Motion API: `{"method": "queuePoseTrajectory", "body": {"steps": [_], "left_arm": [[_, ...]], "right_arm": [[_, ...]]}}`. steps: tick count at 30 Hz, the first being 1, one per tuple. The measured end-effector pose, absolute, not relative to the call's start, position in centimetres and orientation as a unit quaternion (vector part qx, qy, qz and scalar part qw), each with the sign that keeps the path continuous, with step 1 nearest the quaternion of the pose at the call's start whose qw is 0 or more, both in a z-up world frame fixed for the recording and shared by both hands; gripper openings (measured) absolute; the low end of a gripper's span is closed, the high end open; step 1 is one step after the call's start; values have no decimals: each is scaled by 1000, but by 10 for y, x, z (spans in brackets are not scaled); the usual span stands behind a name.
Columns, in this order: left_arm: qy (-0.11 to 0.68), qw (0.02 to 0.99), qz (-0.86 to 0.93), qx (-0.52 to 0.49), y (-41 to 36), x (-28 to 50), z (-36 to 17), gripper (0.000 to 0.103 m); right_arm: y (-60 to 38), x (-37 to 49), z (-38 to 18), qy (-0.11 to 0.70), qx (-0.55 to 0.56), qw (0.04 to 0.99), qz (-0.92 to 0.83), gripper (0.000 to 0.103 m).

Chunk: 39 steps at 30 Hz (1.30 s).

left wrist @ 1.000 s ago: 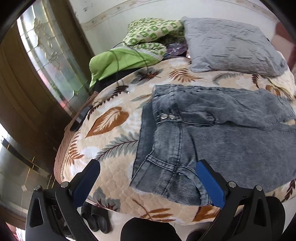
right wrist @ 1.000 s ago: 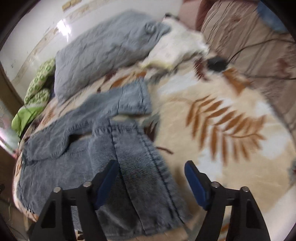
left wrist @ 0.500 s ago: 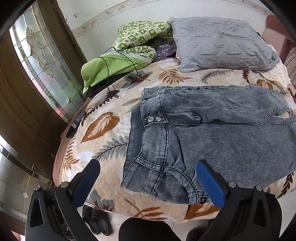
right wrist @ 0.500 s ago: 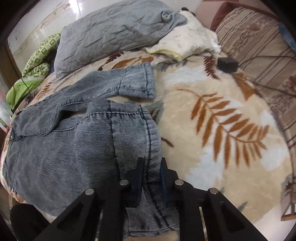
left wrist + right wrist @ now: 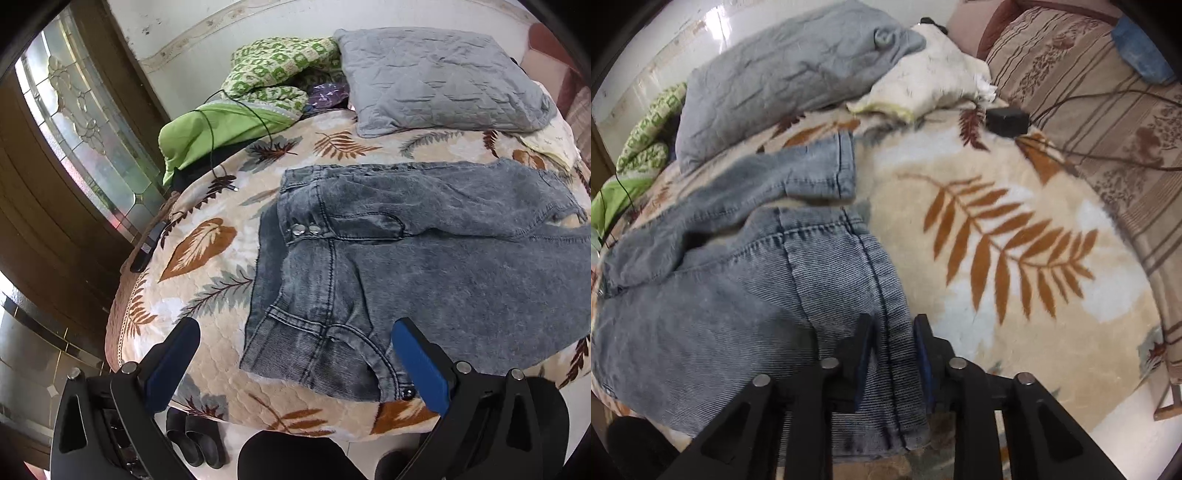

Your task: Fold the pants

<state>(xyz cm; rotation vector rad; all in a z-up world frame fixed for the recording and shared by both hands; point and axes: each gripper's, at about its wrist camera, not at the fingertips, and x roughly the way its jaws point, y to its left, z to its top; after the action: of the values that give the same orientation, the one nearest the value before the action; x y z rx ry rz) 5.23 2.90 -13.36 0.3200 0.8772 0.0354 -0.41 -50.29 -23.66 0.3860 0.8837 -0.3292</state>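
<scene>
Left wrist view: the gray pants (image 5: 424,258) lie flat on the bed (image 5: 207,258), which has a cream blanket with brown and gray leaves. The waist end, with two shiny buttons (image 5: 304,229), is turned to the bed's left edge, and the lower waist corner sits at the near edge. The left gripper (image 5: 295,362) hangs over that near edge with its blue pads (image 5: 419,365) spread wide. The waist corner shows between them, but neither pad touches cloth. A gray pillow (image 5: 443,77) sits at the far edge, and a green blanket (image 5: 221,129) is bunched at the far left corner. Black slippers (image 5: 195,435) are on the floor below the near edge.

Right wrist view, a bit blurry: the right gripper (image 5: 892,354) is at the near edge on one pant leg. Its jaws are narrow and have just been opening a little. A strip of leg cloth with a seam runs between them, and the cloth fills the gap from pad to pad. The other leg's cuff (image 5: 831,170) lies flat farther back. A black box (image 5: 1006,120) with cords is near the far right edge.
</scene>
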Motion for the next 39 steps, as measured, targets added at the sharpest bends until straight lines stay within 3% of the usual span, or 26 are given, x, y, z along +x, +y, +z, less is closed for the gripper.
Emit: {"method": "queuePoseTrajectory", "body": {"steps": [1, 2, 3, 4, 6, 9, 11, 13, 18, 23, 31, 36, 39], "left_arm": [[423, 894, 19, 148, 31, 54, -134, 103], [424, 894, 19, 146, 31, 55, -134, 103], [426, 893, 19, 146, 31, 56, -135, 103], [427, 892, 18, 146, 30, 56, -137, 103], [430, 890, 14, 150, 27, 56, -140, 103], [432, 888, 9, 158, 21, 54, -144, 103], [432, 888, 9, 158, 21, 53, -143, 103], [432, 888, 11, 157, 22, 53, -143, 103], [435, 888, 19, 151, 26, 56, -143, 103], [435, 887, 13, 155, 23, 54, -143, 103], [438, 886, 21, 152, 25, 55, -146, 103], [437, 883, 38, 167, 21, 65, -159, 103], [435, 882, 52, 175, 22, 76, -168, 103]], "right_arm": [[-505, -6, -230, 412, 188, 877, -161, 40], [-508, -6, -227, 400, 193, 881, -164, 62], [-511, -8, -220, 386, 200, 885, -166, 72], [-513, -6, -213, 368, 210, 892, -158, 79], [-515, 7, -210, 361, 226, 894, -138, 79], [-520, 39, -213, 380, 232, 888, -117, 77], [-521, 62, -225, 411, 235, 874, -112, 61], [-520, 82, -238, 434, 240, 862, -101, 52], [-496, 104, -263, 486, 186, 848, -102, 42], [-482, 92, -256, 468, 133, 864, -127, 18], [-490, 60, -217, 389, 132, 896, -170, 17], [-505, 82, -242, 430, 161, 872, -169, 18], [-518, 93, -265, 448, 203, 854, -170, 28]]}}
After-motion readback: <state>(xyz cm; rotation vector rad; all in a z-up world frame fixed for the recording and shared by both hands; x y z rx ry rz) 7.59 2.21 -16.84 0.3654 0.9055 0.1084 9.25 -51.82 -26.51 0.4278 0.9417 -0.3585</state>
